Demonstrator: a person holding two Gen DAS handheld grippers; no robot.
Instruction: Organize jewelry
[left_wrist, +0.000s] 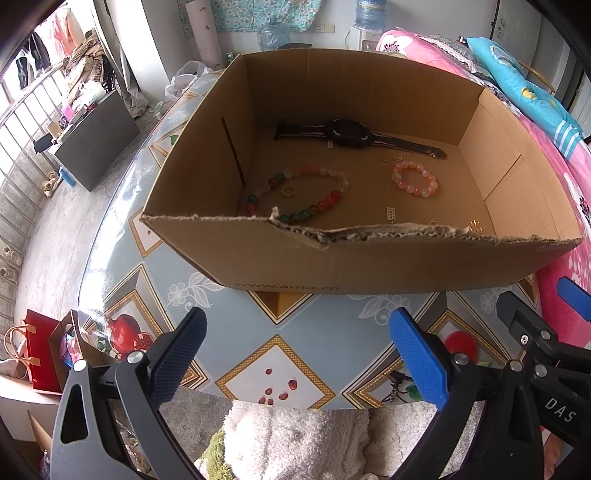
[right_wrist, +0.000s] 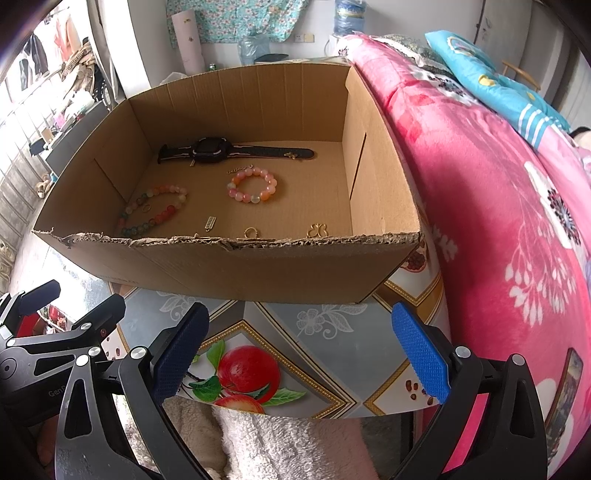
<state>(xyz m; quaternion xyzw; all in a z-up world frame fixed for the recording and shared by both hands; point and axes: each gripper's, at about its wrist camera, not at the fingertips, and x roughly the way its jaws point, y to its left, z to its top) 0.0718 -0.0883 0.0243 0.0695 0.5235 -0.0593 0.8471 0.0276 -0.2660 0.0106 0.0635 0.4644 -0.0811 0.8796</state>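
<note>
Black frames with silver screws carry blue textured fingers (left_wrist: 417, 362), one marked "DAS"

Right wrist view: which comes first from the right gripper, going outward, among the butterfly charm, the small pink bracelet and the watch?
From the right gripper:
1. Butterfly charm, just behind the box's torn front wall.
2. Small pink bracelet, mid-floor.
3. Watch, along the back wall.

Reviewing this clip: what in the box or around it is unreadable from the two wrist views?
- Small gold pieces along the near wall: in the left view the torn box edge cuts them off.
- Charm, ring and butterfly: right view shows them, but too small for detail.
- Chain beside the pink bracelet: too fine to tell its type.
- Watch face: dark, unreadable.
- Box print: distorted in the left view, shadowed in the right.
</note>
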